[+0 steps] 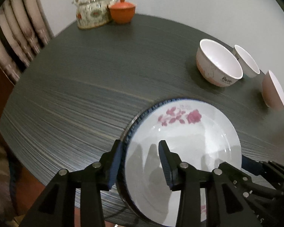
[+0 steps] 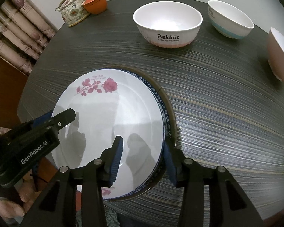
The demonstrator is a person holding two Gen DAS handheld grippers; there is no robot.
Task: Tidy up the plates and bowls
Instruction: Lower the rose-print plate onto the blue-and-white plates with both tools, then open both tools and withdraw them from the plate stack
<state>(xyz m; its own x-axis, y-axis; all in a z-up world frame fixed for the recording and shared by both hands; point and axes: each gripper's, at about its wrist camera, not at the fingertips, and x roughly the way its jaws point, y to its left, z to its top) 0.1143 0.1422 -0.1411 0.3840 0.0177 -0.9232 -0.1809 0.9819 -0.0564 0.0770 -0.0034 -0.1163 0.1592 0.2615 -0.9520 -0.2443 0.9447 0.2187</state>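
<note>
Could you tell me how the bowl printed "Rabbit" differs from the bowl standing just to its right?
The Rabbit bowl has a pink band round its base; the right-hand bowl has a pale blue one. The Rabbit bowl looks wider and sits nearer the stacked plates; the blue-banded one looks narrower and sits closer to the table's far edge. Both are white inside, upright, empty and printed with dark lettering on the side.

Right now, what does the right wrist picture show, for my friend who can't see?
A rose plate sits on a blue-rimmed plate, with both tools open around its edges. Three bowls wait behind.
</note>
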